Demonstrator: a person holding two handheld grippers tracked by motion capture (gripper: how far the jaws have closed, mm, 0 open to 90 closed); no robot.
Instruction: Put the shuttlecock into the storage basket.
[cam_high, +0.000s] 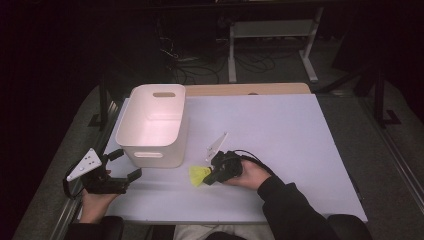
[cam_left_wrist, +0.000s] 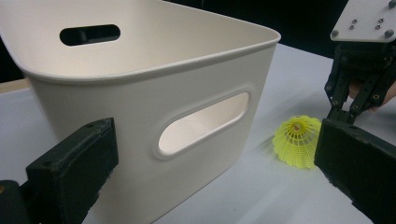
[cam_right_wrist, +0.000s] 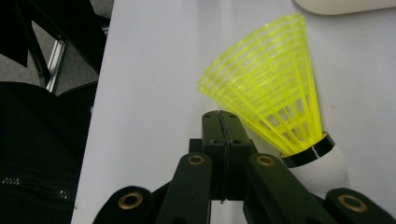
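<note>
Shuttlecock (cam_high: 199, 175) lies on table (cam_high: 280, 130), right of bin (cam_high: 152, 125).

Dark room, cable-strewn floor (cam_high: 200, 70)

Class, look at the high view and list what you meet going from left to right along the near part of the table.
Left gripper → white bin → yellow shuttlecock → right gripper → person's right hand.

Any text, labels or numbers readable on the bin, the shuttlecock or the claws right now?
None: no readable text in any view.
Bin: plain white, no label.
Shuttlecock: yellow skirt, black band, white cork, no print visible.
Right claw and left claw: bare black, no markings.
Grey plate: screws only.
</note>
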